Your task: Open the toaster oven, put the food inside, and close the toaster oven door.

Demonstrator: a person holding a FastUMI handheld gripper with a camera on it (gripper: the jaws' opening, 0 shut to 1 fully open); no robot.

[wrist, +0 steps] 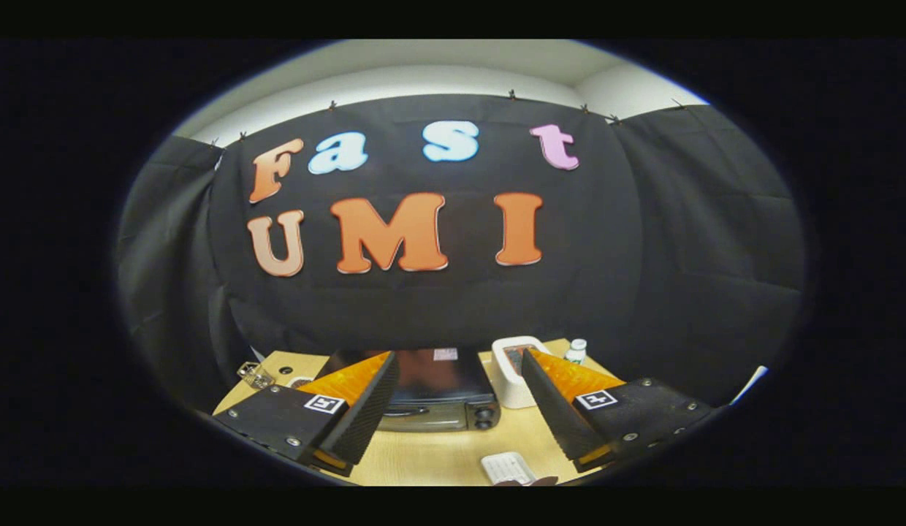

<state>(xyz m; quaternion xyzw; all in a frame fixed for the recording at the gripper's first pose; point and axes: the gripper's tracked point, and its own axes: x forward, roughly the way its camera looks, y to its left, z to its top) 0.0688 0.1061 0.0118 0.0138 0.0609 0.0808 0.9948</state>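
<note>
Tool (459, 394) fingers spread wide, holding nothing, well above the counter (438, 456). Beyond them sits the toaster oven (442, 398), door apparently shut; whether food is inside, I cannot tell. Any approach should come down level toward the door.

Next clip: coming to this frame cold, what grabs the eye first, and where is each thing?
The gripper stands out first, its jaws spread wide and empty above the wooden table. Framed between them, further back on the table, sits the toaster oven, dark, door closed, knobs at its right. Just right of it is a white container with a small white bottle beyond, and a white ridged object lies on the table nearest the camera.
</note>
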